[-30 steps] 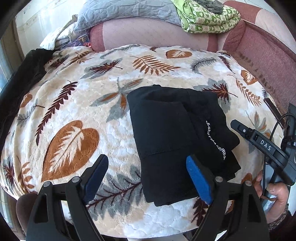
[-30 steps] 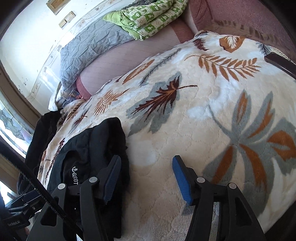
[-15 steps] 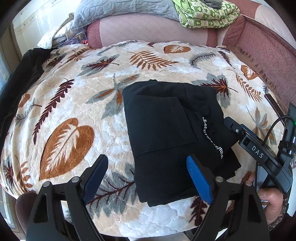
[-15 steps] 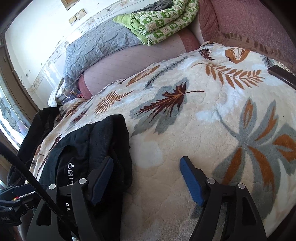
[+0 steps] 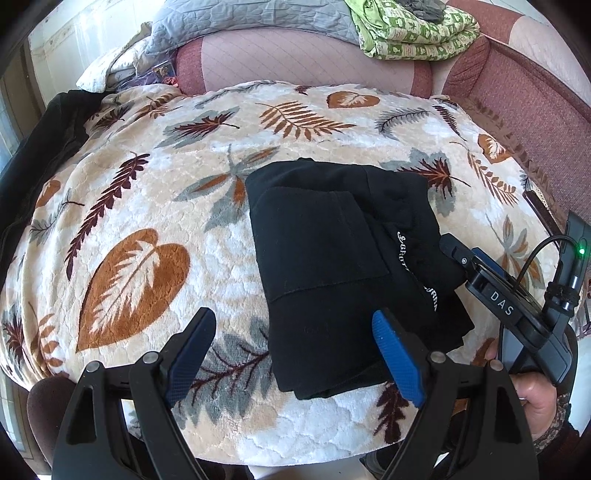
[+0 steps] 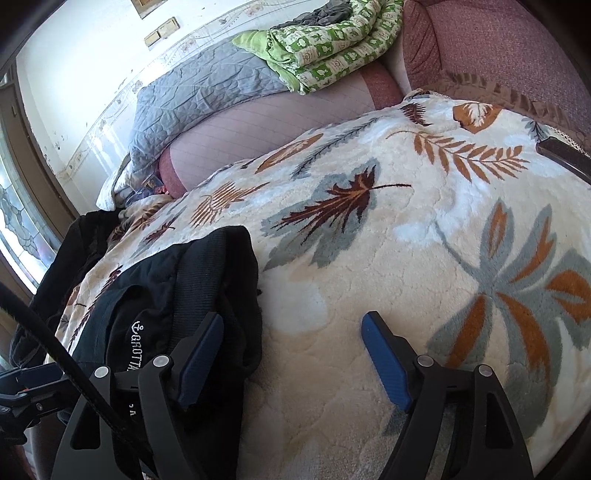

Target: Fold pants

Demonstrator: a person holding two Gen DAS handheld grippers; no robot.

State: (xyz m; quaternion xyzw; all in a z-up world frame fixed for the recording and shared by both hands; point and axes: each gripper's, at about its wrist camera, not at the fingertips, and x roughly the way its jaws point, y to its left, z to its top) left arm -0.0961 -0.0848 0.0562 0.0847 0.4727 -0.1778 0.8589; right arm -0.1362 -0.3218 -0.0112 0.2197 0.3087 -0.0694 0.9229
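The black pants (image 5: 332,254) lie folded into a compact rectangle on the leaf-patterned blanket (image 5: 140,206), with white lettering along the waistband at the right. My left gripper (image 5: 295,350) is open and empty, hovering over the near edge of the pants. In the left wrist view my right gripper (image 5: 458,254) reaches in from the right, its tip at the waistband edge. In the right wrist view the right gripper (image 6: 291,354) is open and empty; its left finger (image 6: 199,347) is over the pants (image 6: 177,295), its right finger over the bare blanket (image 6: 406,229).
A pink sofa back (image 5: 280,59) carries a grey quilt (image 5: 251,18) and a green patterned blanket (image 5: 413,33). Dark clothing (image 5: 44,147) lies at the left edge. A dark flat object (image 6: 565,155) rests on the blanket's right edge. The blanket's near edge drops off below my grippers.
Both grippers stay open. The right gripper has moved in towards the pants' waistband. The left view has shifted slightly; the pants have not changed shape.
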